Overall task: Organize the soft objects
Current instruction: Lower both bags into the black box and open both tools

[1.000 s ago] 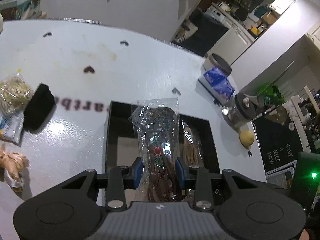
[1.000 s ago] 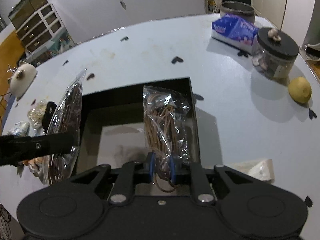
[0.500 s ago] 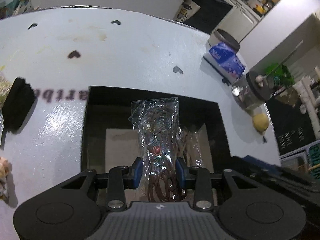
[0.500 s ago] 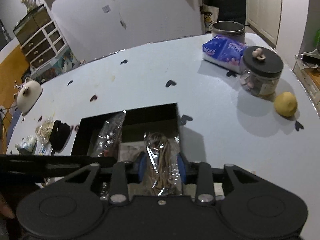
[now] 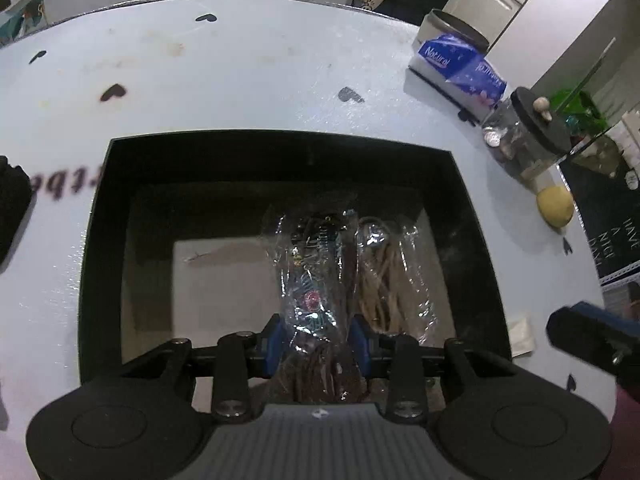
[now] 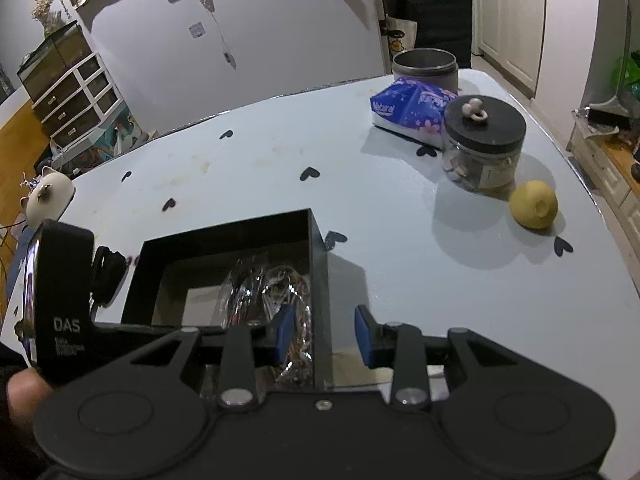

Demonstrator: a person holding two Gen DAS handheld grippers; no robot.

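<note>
A black open box (image 5: 280, 152) sits on the white table. Inside it on the right lies a clear bag of tan bands (image 5: 388, 280), free of any gripper. To its left, a clear bag of dark brown bands (image 5: 316, 272) reaches down to the box floor. My left gripper (image 5: 317, 344) has that bag between its blue pads, which still touch it as the jaws are opening. My right gripper (image 6: 325, 334) is open above the box's right wall (image 6: 320, 280) with nothing between its pads. Both bags, tan (image 6: 292, 284) and dark (image 6: 240, 292), show below it.
Right of the box stand a blue tissue pack (image 6: 412, 108), a glass jar with a black lid (image 6: 484, 148), a yellow fruit (image 6: 534, 204) and a metal tin (image 6: 424, 66). A black object (image 5: 10, 200) lies left of the box, a white packet (image 5: 520, 336) at its right.
The left gripper sank with the dark bag into the box. The right gripper let go of the tan bag, which now lies in the box, and drew back upward with open jaws.
</note>
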